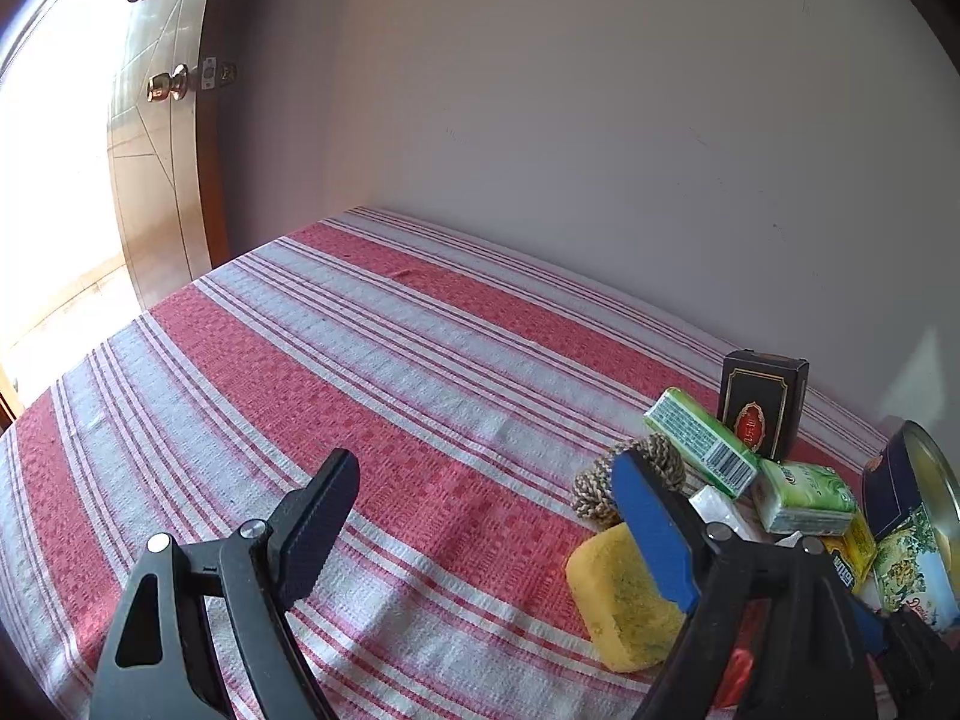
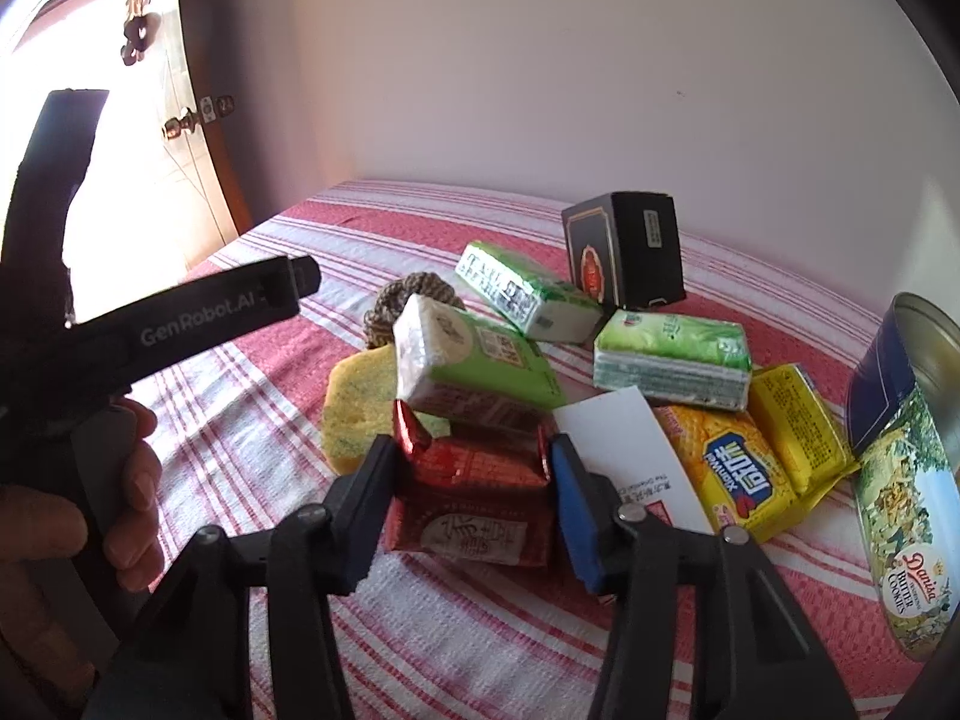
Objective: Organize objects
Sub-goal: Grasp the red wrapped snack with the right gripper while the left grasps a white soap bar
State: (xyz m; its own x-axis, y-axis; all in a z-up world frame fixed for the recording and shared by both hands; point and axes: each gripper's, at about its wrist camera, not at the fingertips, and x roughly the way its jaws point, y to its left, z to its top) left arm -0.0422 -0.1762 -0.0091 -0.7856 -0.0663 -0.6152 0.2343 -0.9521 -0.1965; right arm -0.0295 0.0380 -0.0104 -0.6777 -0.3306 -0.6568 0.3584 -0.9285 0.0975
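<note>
A pile of objects lies on the red-and-white striped cloth (image 2: pixel 480 630). In the right wrist view my right gripper (image 2: pixel 474 480) has its jaws around a red foil packet (image 2: pixel 474 504); the pads touch its sides. A green tissue pack (image 2: pixel 474 360) rests on top of the packet. My left gripper (image 1: pixel 486 516) is open and empty over bare cloth (image 1: pixel 300 360), just left of a yellow sponge (image 1: pixel 624 600) and a braided rope ring (image 1: pixel 600 480). The left gripper's body (image 2: pixel 180 318) shows in the right wrist view.
More green tissue packs (image 2: pixel 672 354) (image 2: pixel 522 288), a black box (image 2: pixel 624 252), yellow biscuit packs (image 2: pixel 738 468), a white card (image 2: pixel 624 438) and a tipped-over cookie tin (image 2: pixel 900 450) lie around. A wall stands behind. A wooden door (image 1: pixel 162 150) is at the left.
</note>
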